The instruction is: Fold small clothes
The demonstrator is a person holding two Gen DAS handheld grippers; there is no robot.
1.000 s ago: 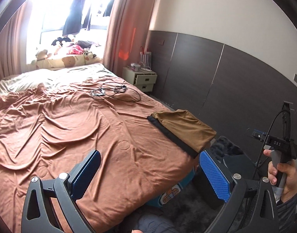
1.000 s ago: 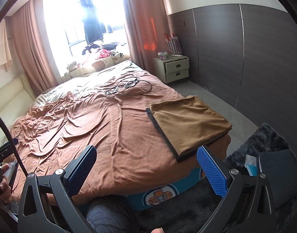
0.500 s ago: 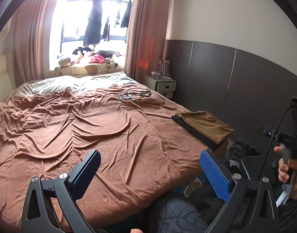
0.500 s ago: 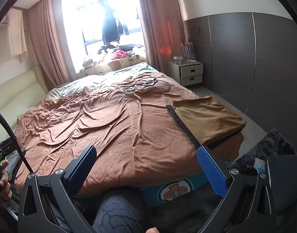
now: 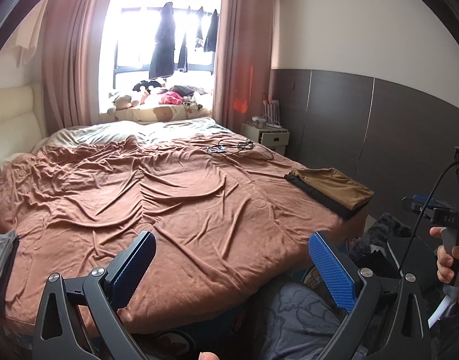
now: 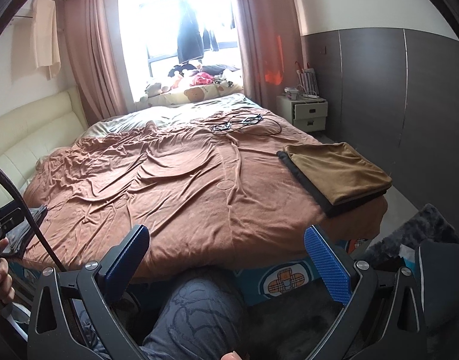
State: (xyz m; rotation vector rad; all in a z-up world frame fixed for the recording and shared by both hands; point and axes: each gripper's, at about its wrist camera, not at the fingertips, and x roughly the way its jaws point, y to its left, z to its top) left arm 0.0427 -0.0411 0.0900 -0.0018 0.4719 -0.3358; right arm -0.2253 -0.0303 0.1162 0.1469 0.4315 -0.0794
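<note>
A: Status on the clothes?
B: Folded tan garment (image 6: 337, 169) sits on a folded black one (image 6: 311, 187), stacked at the bed's (image 6: 199, 186) right edge near the foot corner. Looks like a finished pile.
A: Anything left to fold?
B: Grey garments (image 5: 0, 265) at the bed's left edge, near the foot. Can't tell whether they are folded. Middle of the bed holds only wrinkled brown cover, plus cables (image 6: 244, 123) toward the far right.
A: Tools?
B: Left tool (image 5: 229, 265) spread wide, holding nothing. Right tool (image 6: 226, 258) the same. Both hover off the foot edge.
A: Step?
B: Between items, I'd say. Next move likely a reach left, a pinch on a grey piece, then dragging it to the middle.
</note>
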